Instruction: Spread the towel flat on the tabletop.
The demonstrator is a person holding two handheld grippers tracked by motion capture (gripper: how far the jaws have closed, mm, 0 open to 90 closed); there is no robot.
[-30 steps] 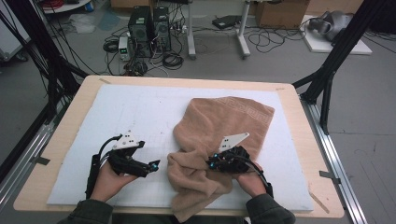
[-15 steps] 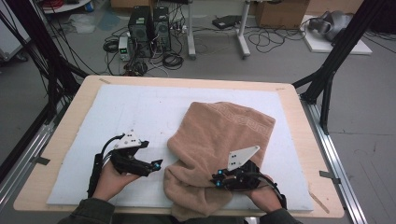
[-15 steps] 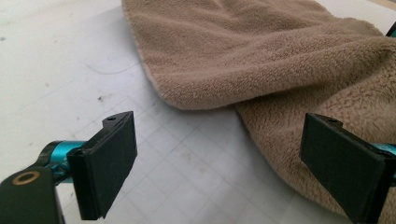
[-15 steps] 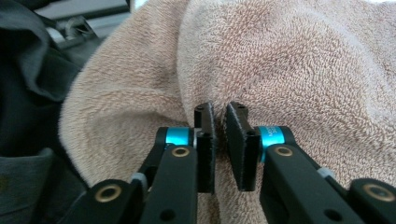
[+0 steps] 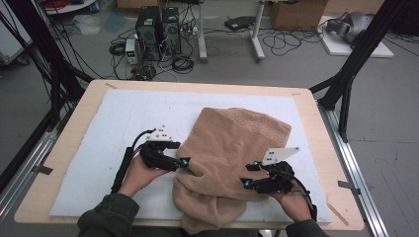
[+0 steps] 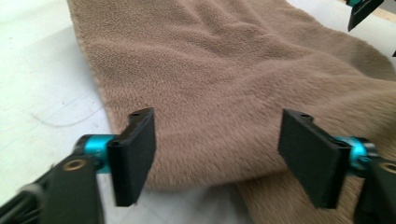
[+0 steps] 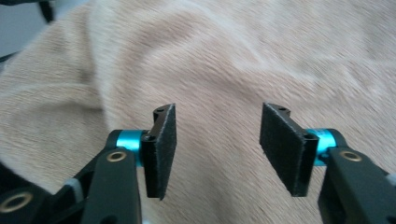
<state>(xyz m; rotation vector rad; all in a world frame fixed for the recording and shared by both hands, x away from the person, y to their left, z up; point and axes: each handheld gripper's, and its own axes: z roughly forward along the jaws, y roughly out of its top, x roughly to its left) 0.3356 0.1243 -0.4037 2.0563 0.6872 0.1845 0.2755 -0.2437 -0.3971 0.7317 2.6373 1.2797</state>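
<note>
A wooden table carries a white mat, and a brown towel lies crumpled across the mat's right half, its near end spilling over the front edge. The left gripper sits at the towel's left edge, its jaws apart and just been closing around the fabric. The right gripper hovers at the towel's right side, jaws just been opening, gripping nothing. This looks like a regrip between folds; next, each gripper needs a firm pinch on an edge

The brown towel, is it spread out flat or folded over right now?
Folded over and rumpled. The brown towel shows a doubled layer bunched at its near end, which hangs past the table edge.
</note>
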